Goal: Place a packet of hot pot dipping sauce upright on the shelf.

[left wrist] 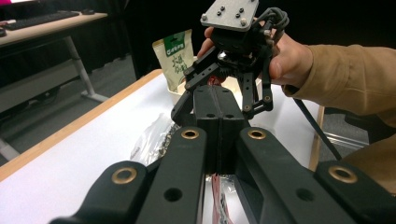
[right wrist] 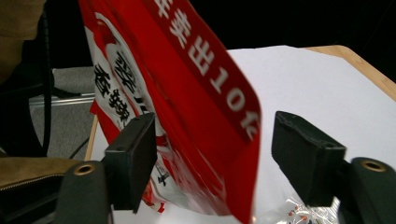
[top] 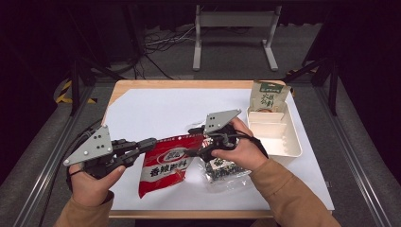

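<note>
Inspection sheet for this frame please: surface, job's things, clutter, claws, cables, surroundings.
Surface: white sheet on wooden table.
Job's things: red snack bag, held up by its top edge.
Clutter: clear packet; green pouch standing in white tray.
Claws: left claw shut on red snack bag; right claw open, bag edge between the jaws, untouched.
Cables: one trails from left claw; tangle on floor beyond the table.
Surroundings: grey floor, metal stand.

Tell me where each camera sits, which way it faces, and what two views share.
High view: above the table, looking forward and down; both hands, sleeves.
Left gripper view: on the left gripper, shut on the red packet, facing the right gripper.
Right gripper view: between its open jaws, looking at the red packet.
Shared: high and left gripper views show the green pouch.
</note>
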Demonstrator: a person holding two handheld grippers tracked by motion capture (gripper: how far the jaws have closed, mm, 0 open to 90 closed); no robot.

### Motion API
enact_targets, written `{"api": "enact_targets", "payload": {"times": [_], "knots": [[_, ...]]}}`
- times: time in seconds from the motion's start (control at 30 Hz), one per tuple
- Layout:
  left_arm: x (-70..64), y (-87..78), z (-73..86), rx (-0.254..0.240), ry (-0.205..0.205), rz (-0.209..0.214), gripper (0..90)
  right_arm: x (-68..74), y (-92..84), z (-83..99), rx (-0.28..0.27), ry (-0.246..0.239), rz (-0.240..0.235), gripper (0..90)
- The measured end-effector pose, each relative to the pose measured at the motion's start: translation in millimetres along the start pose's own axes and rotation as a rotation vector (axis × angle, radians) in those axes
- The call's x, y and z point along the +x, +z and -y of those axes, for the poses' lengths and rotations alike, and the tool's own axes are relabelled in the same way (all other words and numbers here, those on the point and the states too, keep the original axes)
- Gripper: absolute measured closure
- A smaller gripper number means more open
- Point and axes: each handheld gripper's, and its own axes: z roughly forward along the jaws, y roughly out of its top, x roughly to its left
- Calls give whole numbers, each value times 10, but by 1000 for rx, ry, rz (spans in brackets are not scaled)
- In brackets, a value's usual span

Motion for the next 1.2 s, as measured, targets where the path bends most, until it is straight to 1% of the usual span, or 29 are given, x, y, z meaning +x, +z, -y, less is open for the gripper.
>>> {"api": "enact_targets", "payload": {"times": [0.03, 0.1, 0.13, 0.17, 0.3, 0.33, 0.37, 0.43, 0.5, 0.53, 0.6, 0.63, 0.73, 0.77, 0.83, 0.93, 1.0, 1.03, 1.07, 1.1, 1.17, 1.2], "knots": [[-7, 6, -3, -4, 7, -3, 900, 5, -5, -9, 3, -6, -4, 355], [-14, 8, -5, -8, 8, -2, 900, 8, -18, -22, 12, -24, -14, 418], [-17, 11, -9, -11, 7, 1, 900, 9, -23, -26, 19, -32, -19, 462], [-11, 12, -10, -12, 11, 1, 900, 9, -23, -26, 19, -32, -19, 462], [19, 16, 15, -22, -8, -1, 900, 21, -38, -32, 49, -59, -61, 642], [32, 16, 22, -24, -9, -1, 900, 25, -42, -34, 52, -63, -69, 671], [40, 16, 30, -27, -13, -6, 900, 33, -50, -36, 54, -71, -75, 739], [57, 9, 40, -29, -14, -14, 900, 50, -78, -43, 61, -81, -104, 816], [70, 5, 49, -31, -18, -16, 900, 72, -111, -51, 58, -86, -120, 867], [77, 5, 52, -29, -13, -19, 900, 78, -128, -59, 59, -91, -123, 877], [82, 12, 61, -32, -23, -22, 900, 89, -173, -78, 60, -83, -136, 885], [89, 18, 67, -34, -25, -24, 900, 93, -193, -85, 59, -81, -135, 886], [105, 45, 83, -20, -32, -25, 900, 96, -252, -105, 65, -71, -151, 888], [106, 51, 86, -16, -38, -23, 900, 97, -273, -110, 66, -70, -153, 888], [114, 59, 89, -17, -37, -22, 900, 98, -304, -118, 69, -64, -151, 889], [132, 81, 105, -16, -52, 3, 900, 95, -340, -129, 74, -50, -148, 889], [131, 111, 116, 5, -53, 0, 767, 99, -379, -145, 84, -45, -139, 890], [132, 123, 122, 11, -46, -11, 715, 98, -402, -153, 90, -46, -135, 890], [134, 136, 130, 15, -48, -20, 686, 98, -414, -155, 93, -47, -130, 890], [149, 153, 143, 24, -50, -29, 616, 94, -432, -155, 101, -41, -123, 890], [165, 157, 160, 28, -51, -49, 562, 87, -456, -154, 110, -33, -118, 890], [179, 155, 171, 32, -63, -61, 520, 84, -476, -155, 113, -26, -111, 890]]}}
